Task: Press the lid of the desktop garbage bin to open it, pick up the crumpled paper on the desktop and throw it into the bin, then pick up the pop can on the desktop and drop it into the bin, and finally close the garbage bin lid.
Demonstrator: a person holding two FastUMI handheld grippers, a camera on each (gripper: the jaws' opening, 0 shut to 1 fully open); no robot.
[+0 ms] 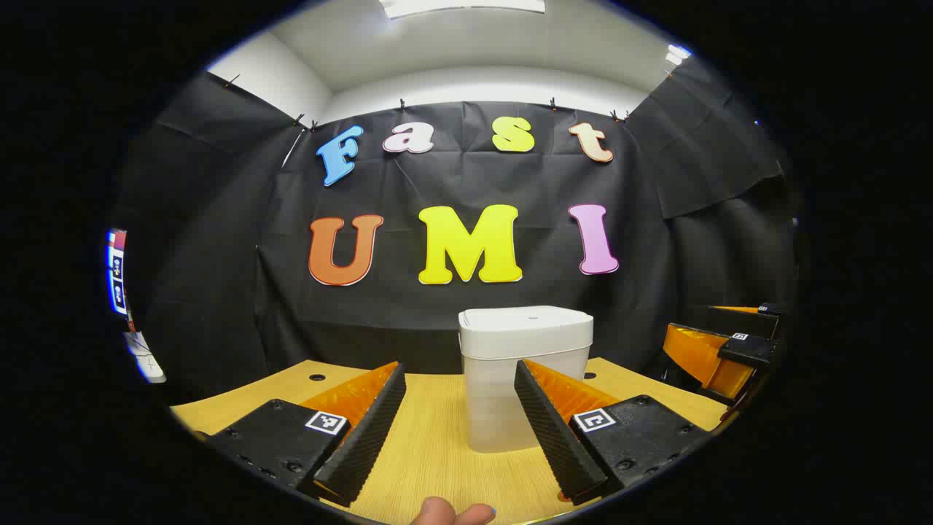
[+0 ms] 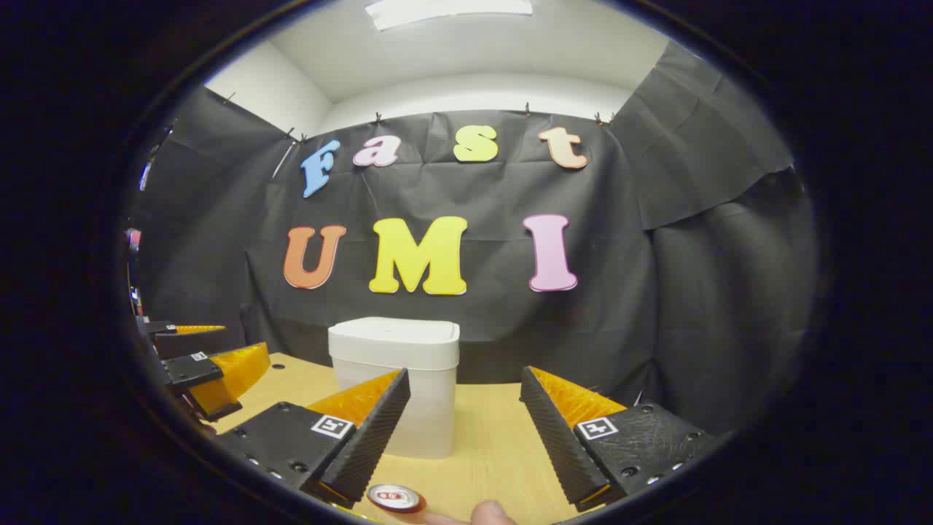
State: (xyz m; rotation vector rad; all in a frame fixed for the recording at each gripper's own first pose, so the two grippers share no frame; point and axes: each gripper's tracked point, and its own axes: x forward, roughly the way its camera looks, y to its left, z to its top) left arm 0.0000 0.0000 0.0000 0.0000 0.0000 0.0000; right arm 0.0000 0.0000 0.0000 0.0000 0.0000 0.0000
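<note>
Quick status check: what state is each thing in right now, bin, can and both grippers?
Garbage bin: upright on the desktop, lid closed.
Pop can: upright on the desktop, not held.
Left hand-held gripper: open, empty.
Right hand-held gripper: open, empty.

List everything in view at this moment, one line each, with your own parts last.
garbage bin: one, white, lid shut, standing on the desktop in front of the booth wall, ahead of both grippers.
pop can: one, silver top with red rim, on the desktop at the bottom of the right gripper view, near the right gripper's fingers.
desktop: one, light wood, with small dark holes near the back edge.
booth wall: one, black cloth, behind the bin.
ceiling light: one, white, overhead.
left gripper: one, jaws open, empty, pointing at the bin.
right gripper: one, jaws open, empty, bin ahead and slightly left.
fingertip: one in each view, at the bottom edge.
</note>
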